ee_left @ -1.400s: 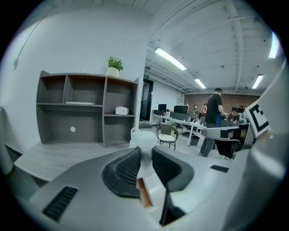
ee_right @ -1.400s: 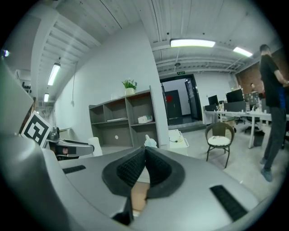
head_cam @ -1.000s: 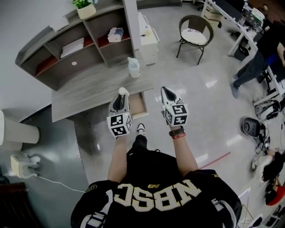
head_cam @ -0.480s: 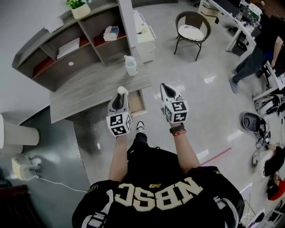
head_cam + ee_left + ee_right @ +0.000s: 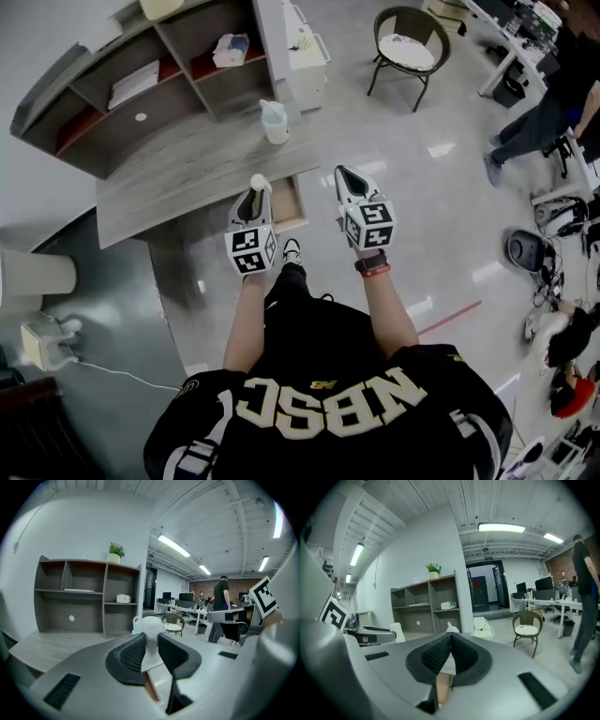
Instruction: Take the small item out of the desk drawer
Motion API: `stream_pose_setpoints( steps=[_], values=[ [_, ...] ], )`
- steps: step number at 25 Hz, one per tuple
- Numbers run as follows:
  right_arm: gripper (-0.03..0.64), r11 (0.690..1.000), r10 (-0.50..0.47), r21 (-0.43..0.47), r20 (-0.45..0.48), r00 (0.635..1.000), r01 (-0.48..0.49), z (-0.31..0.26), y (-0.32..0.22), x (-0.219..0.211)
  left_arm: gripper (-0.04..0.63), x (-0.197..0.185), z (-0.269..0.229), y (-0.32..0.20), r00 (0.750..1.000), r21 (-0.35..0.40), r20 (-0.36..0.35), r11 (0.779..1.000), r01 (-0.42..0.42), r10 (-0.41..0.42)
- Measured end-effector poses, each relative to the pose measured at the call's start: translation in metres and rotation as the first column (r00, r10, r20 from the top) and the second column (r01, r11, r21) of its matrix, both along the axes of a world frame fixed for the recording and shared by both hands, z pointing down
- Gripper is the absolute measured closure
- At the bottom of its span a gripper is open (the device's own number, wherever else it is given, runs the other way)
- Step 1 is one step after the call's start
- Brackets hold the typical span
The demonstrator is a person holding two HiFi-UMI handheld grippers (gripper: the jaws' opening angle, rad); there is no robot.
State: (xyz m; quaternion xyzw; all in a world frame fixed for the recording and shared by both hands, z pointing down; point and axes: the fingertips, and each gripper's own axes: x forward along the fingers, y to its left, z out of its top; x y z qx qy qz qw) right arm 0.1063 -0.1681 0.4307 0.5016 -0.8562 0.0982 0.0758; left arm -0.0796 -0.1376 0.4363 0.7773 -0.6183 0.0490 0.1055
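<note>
One small white item (image 5: 151,626) is clamped in my left gripper (image 5: 253,195), held up beside the open drawer (image 5: 290,208) at the counter's (image 5: 169,187) front edge. My right gripper (image 5: 450,651) has jaws together, empty. Extraction looks done; setting the item down remains.

The left gripper (image 5: 254,190) and right gripper (image 5: 343,174) are grey, with black ribbed pads (image 5: 129,656) and white, black-patterned marker cubes (image 5: 250,251) behind the jaws. Behind the right gripper sits a red-banded watch (image 5: 373,268). The jersey (image 5: 328,375) is black with cream lettering.
</note>
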Motion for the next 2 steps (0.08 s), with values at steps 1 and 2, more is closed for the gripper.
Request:
stream_pose_setpoints(
  steps=[1,2],
  values=[
    [0.611,1.0,-0.001,-0.004,0.0,1.0,0.001,0.0025,-0.0057,-0.0027,0.503,-0.0024,0.0069,-0.0062,1.0,-0.015,0.001,1.0,-0.001,0.001],
    [0.611,1.0,-0.002,-0.007,0.0,1.0,0.002,0.005,-0.0116,-0.0056,0.503,-0.0049,0.0141,-0.0124,1.0,-0.03,0.001,1.0,-0.001,0.001]
  ],
)
